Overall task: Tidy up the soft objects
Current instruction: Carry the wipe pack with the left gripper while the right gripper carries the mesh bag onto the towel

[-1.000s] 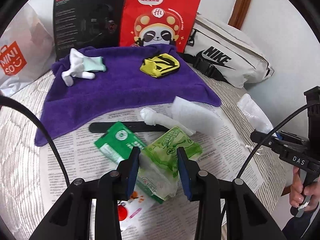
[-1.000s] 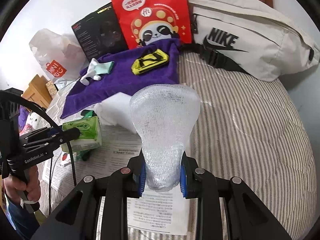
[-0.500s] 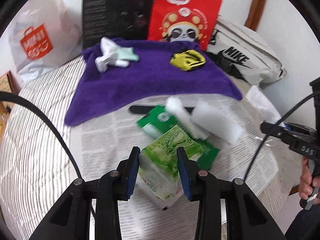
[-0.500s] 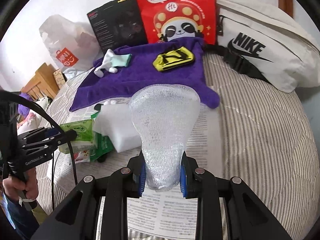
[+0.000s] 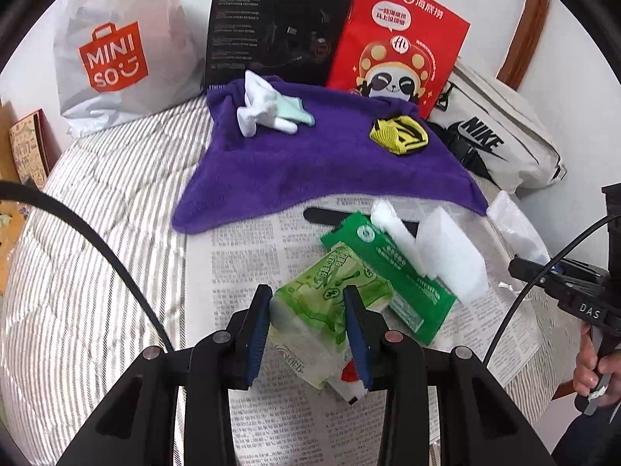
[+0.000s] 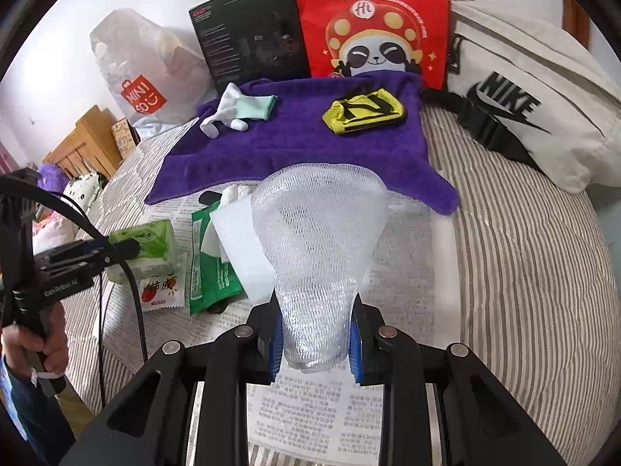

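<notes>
My left gripper (image 5: pixel 306 334) is shut on a light green tissue pack (image 5: pixel 326 303), held just above the newspaper (image 5: pixel 248 256); it also shows in the right wrist view (image 6: pixel 147 244). My right gripper (image 6: pixel 316 343) is shut on a white foam net sleeve (image 6: pixel 318 233), held upright above the newspaper. A purple towel (image 5: pixel 310 163) lies beyond, with a white and mint sock (image 5: pixel 271 112) and a yellow and black folded item (image 5: pixel 399 136) on it. A white foam block (image 5: pixel 450 252), a white roll (image 5: pixel 396 229) and a dark green packet (image 5: pixel 396 272) lie on the newspaper.
A Miniso bag (image 5: pixel 116 54), a black box (image 5: pixel 275 27), a red panda bag (image 5: pixel 396 46) and a white Nike bag (image 5: pixel 496 143) line the back of the striped bed (image 5: pixel 97 233). A black strip (image 5: pixel 322 213) and a red-printed packet (image 6: pixel 159 291) lie on the newspaper.
Both grippers have drawn back and swung left with their loads. The towel and the back bags now sit more central in both views. The grips are unchanged.
</notes>
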A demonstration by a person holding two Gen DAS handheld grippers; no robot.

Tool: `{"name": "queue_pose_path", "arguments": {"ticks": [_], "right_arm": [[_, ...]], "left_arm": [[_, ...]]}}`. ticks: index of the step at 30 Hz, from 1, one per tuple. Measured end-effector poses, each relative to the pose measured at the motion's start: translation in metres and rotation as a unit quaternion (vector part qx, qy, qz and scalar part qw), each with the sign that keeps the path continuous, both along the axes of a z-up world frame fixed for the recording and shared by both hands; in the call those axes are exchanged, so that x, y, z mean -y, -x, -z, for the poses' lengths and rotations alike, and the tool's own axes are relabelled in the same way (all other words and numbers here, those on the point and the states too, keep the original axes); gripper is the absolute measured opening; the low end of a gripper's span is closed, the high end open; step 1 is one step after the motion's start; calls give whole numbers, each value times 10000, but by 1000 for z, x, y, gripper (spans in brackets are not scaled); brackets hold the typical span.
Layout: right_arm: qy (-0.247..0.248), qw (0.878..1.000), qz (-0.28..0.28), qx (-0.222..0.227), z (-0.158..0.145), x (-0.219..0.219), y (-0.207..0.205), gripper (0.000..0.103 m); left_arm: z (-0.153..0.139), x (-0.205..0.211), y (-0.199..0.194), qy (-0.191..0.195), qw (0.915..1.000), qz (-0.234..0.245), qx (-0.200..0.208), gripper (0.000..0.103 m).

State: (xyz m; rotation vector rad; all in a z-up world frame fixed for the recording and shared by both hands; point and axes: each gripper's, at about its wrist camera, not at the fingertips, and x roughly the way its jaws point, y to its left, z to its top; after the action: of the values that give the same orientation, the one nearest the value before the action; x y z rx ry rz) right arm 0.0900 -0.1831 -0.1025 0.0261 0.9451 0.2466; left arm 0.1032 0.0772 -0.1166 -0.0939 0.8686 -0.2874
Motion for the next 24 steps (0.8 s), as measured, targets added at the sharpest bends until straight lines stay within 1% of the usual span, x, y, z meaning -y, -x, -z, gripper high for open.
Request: {"name": "queue_pose_path", "arguments": {"ticks": [4, 10, 17, 24], "right_arm": [[130, 9998, -110, 102, -9, -2, -13, 27], [68, 9996, -130, 248, -24, 2, -39, 27], [13, 9992, -96, 379, -43, 11, -80, 27], [19, 9991, -168, 394, -48, 11, -123, 27]], "left_arm": [[-11, -3, -6, -11, 9999, -30, 129, 35], [-29, -5, -23, -80, 9995, -62, 297, 35], [-40, -11, -55, -24, 9991, -55, 417, 35], [-50, -12, -93, 21, 9988, 5, 497, 35]]}}
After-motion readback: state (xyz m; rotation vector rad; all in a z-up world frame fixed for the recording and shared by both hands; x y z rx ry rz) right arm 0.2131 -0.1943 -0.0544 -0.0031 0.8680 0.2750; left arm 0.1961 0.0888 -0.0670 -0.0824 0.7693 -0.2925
